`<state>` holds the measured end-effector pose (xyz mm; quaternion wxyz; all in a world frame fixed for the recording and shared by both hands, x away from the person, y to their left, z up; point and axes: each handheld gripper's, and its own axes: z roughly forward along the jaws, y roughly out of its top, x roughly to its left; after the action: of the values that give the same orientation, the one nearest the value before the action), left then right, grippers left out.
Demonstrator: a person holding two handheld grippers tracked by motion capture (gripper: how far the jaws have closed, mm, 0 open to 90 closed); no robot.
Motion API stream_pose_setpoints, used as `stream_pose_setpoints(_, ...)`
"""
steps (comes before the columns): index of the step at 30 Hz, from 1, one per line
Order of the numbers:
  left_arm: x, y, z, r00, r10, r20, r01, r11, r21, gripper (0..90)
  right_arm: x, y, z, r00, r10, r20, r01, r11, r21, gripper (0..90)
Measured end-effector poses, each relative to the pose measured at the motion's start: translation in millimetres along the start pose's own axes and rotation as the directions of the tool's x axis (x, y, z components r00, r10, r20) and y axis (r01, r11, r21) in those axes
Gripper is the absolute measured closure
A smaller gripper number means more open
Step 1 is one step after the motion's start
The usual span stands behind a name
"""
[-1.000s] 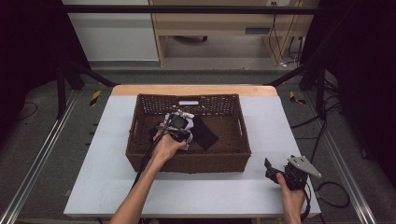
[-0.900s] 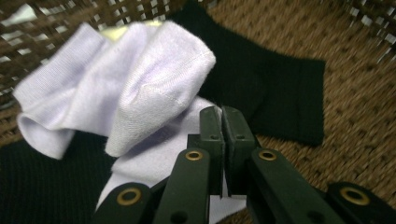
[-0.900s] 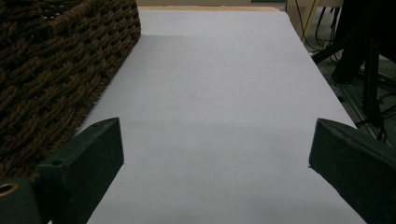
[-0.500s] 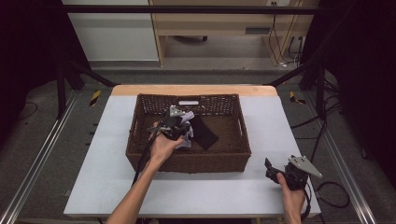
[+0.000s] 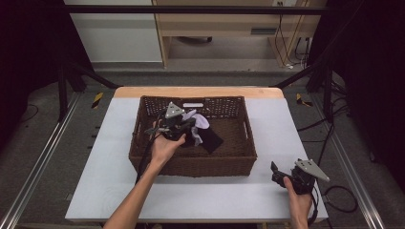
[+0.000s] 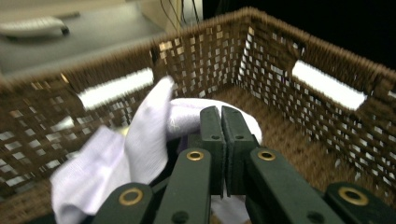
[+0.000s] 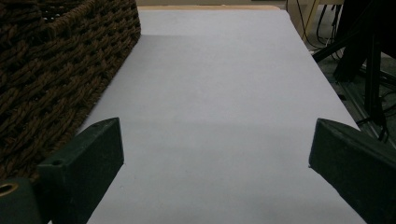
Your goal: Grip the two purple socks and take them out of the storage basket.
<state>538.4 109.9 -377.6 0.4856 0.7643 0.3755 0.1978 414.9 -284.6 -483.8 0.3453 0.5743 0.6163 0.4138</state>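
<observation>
- My right gripper (image 5: 282, 174) sits closest to me, low on the pale grey tabletop (image 5: 286, 129) near its front right corner, jaws spread wide with nothing but bare table between them.
- In the right gripper view the brown woven wicker basket (image 7: 56, 70) is off to the side of that gripper, near but not touching.
- Next up, my left gripper (image 5: 184, 128) is inside the basket over its left half, with my hand wrapped around the body from behind.
- Its jaws are pinched tight together on a white soft cloth (image 6: 154, 126), looks like a sock; the fabric bunches up around and behind the closed tips and drapes off to one side.
- From the high view the white cloth hangs at the gripper above the basket floor, and a black flat piece of fabric (image 5: 210, 139) lies on the floor just beside it.
- Farther back there's the basket's rear wall with its handle slot (image 5: 193, 105), then the table's wooden far edge (image 5: 196, 91).
</observation>
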Motion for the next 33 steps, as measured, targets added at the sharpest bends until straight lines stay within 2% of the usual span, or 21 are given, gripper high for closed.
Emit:
stream_pose_setpoints(4,0.3,9.3,-8.9,0.9994,-0.027,0.021,0.028,0.9969,-0.073,88.1,0.1,0.0,0.1,1.0,-0.002,0.0,0.002,1.0,0.0,3.6)
stream_pose_setpoints(11,-9.5,26.8,-29.6,0.9991,0.011,0.04,-0.006,0.9922,-0.124,88.1,0.0,0.0,0.0,1.0,0.0,0.0,0.0,1.0,0.0,3.6)
stream_pose_setpoints(16,-18.5,35.5,-52.5,0.9975,0.041,0.057,-0.031,0.9841,-0.175,88.1,0.0,0.0,-0.1,1.0,0.0,0.002,0.0,1.0,-0.001,3.6)
stream_pose_setpoints(19,-21.8,37.6,-64.5,0.9963,0.059,0.062,-0.046,0.9804,-0.192,88.1,-0.1,0.0,0.0,1.0,0.002,0.002,-0.002,1.0,0.0,3.6)
stream_pose_setpoints(26,-28.5,39.7,-92.5,0.9941,0.075,0.078,-0.055,0.9705,-0.235,88.0,-0.2,0.0,0.1,1.0,0.002,0.0,-0.002,1.0,0.001,3.6)
stream_pose_setpoints(31,-37.6,40.8,-113.0,0.9893,0.104,0.103,-0.073,0.9601,-0.27,88.1,-0.3,0.0,0.0,1.0,0.003,0.004,-0.003,1.0,0.0,3.6)
stream_pose_setpoints(33,-40.5,40.8,-119.7,0.9873,0.114,0.111,-0.08,0.9585,-0.274,88.1,-0.3,0.1,-0.1,1.0,0.003,0.004,-0.003,1.0,0.001,3.6)
